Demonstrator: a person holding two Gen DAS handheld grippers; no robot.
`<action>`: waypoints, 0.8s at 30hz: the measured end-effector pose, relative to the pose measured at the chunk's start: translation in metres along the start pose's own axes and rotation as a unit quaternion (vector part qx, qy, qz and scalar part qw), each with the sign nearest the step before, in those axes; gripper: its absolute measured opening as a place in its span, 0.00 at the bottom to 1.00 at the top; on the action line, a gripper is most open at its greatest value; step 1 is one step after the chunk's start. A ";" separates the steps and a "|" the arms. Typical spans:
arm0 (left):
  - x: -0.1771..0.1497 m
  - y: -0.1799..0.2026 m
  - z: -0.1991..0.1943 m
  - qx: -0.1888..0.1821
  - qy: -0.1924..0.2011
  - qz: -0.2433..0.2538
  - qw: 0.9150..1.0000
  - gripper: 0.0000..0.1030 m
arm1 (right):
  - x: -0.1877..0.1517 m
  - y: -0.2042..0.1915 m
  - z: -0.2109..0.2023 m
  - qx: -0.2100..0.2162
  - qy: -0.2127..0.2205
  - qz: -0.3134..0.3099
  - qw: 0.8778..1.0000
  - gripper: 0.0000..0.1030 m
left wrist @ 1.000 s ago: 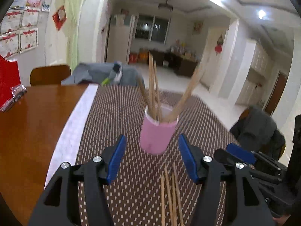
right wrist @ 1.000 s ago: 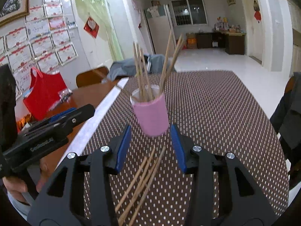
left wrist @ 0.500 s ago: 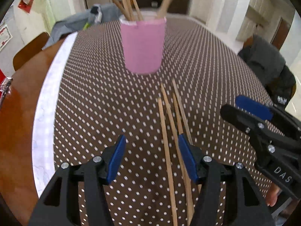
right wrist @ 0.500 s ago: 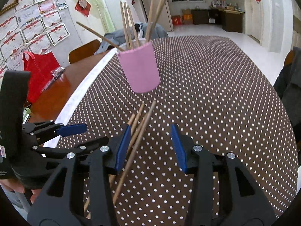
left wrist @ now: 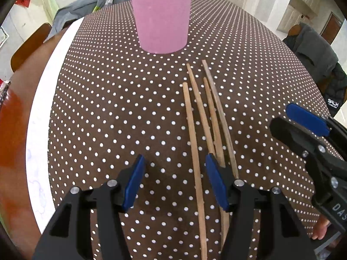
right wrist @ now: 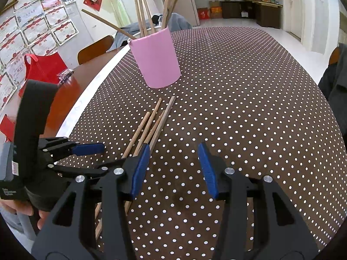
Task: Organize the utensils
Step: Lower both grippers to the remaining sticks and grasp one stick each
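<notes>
A pink cup [left wrist: 162, 15] holding several wooden chopsticks [right wrist: 142, 15] stands on the dotted brown tablecloth [left wrist: 108, 99]; it also shows in the right wrist view [right wrist: 157, 59]. Several loose chopsticks [left wrist: 201, 117] lie side by side on the cloth in front of the cup, also in the right wrist view [right wrist: 149, 127]. My left gripper [left wrist: 174, 179] is open and low over the cloth, with the leftmost loose chopstick between its fingers. My right gripper [right wrist: 173, 169] is open and empty, just right of the loose chopsticks.
The cloth's white edge [left wrist: 41, 112] and bare wooden tabletop [left wrist: 13, 143] lie to the left. A red bag [right wrist: 43, 69] sits on the wood. Chairs with grey jackets [left wrist: 314, 54] stand at the far and right sides.
Both grippers have tilted down and come nearer the table and the loose chopsticks. The left gripper now straddles the leftmost chopstick. Both stay open.
</notes>
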State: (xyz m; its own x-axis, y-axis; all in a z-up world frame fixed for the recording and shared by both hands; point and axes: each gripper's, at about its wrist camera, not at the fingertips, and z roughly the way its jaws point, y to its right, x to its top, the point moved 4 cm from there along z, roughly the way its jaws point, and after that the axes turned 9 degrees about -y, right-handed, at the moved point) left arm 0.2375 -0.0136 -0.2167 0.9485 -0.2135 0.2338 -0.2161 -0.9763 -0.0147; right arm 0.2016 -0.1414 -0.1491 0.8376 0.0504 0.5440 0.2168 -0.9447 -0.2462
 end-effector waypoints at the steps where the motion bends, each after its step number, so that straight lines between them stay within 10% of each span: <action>1: 0.001 0.001 0.000 0.002 0.001 0.000 1.000 0.56 | 0.000 0.000 0.001 -0.001 -0.001 0.000 1.000 0.45; 5: 0.006 -0.001 0.000 0.003 0.010 -0.008 1.000 0.55 | 0.002 -0.001 0.006 -0.003 -0.010 -0.003 1.000 0.45; 15: 0.012 -0.024 -0.001 -0.001 0.026 -0.050 0.998 0.12 | 0.009 -0.009 0.030 -0.004 -0.057 -0.007 0.998 0.45; 24: 0.011 -0.030 0.000 -0.016 0.033 -0.057 0.998 0.10 | 0.012 -0.023 0.048 -0.045 -0.080 -0.033 0.995 0.45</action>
State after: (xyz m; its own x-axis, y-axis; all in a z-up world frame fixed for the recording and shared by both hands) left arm 0.2545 0.0136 -0.2134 0.9501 -0.0969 0.2966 -0.1155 -0.9922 0.0460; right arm 0.2306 -0.1034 -0.1755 0.8936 0.1565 0.4208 0.2337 -0.9624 -0.1384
